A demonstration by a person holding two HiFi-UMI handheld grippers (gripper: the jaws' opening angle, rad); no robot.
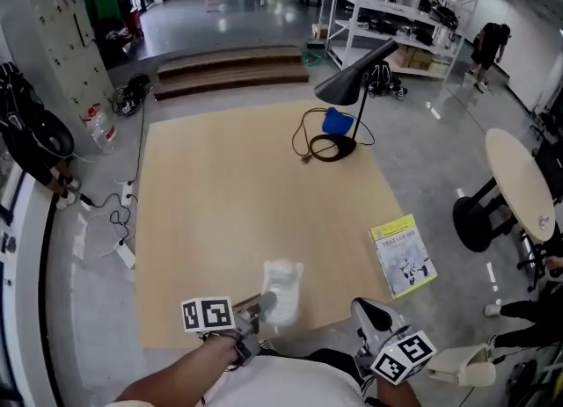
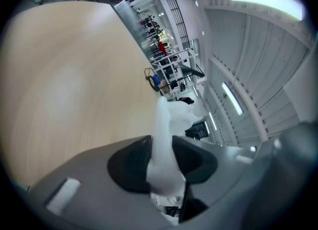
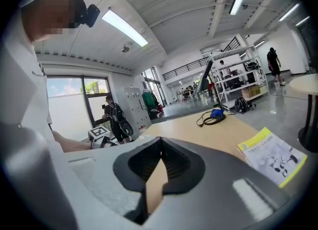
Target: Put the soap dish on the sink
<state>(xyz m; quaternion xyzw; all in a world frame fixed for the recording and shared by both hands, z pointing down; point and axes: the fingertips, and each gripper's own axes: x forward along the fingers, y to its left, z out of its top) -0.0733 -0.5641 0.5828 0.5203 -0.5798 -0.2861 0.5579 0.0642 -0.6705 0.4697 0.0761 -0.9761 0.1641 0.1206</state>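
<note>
The soap dish (image 1: 283,291) is a white, slightly translucent piece held over the near edge of a pale wooden platform (image 1: 237,194). My left gripper (image 1: 266,303) is shut on it. In the left gripper view the soap dish (image 2: 167,124) stands edge-on between the dark pads, with my left gripper (image 2: 163,160) clamped on its lower part. My right gripper (image 1: 370,312) hovers low at the right, near my body. In the right gripper view my right gripper (image 3: 161,148) has its jaw tips touching with nothing between them. No sink shows in any view.
A black lamp (image 1: 356,84) with a coiled cable and a blue object (image 1: 337,120) stand at the platform's far side. A yellow-edged booklet (image 1: 403,254) lies at its right edge. A round table (image 1: 519,181), wooden steps (image 1: 230,69) and shelving (image 1: 387,10) lie beyond.
</note>
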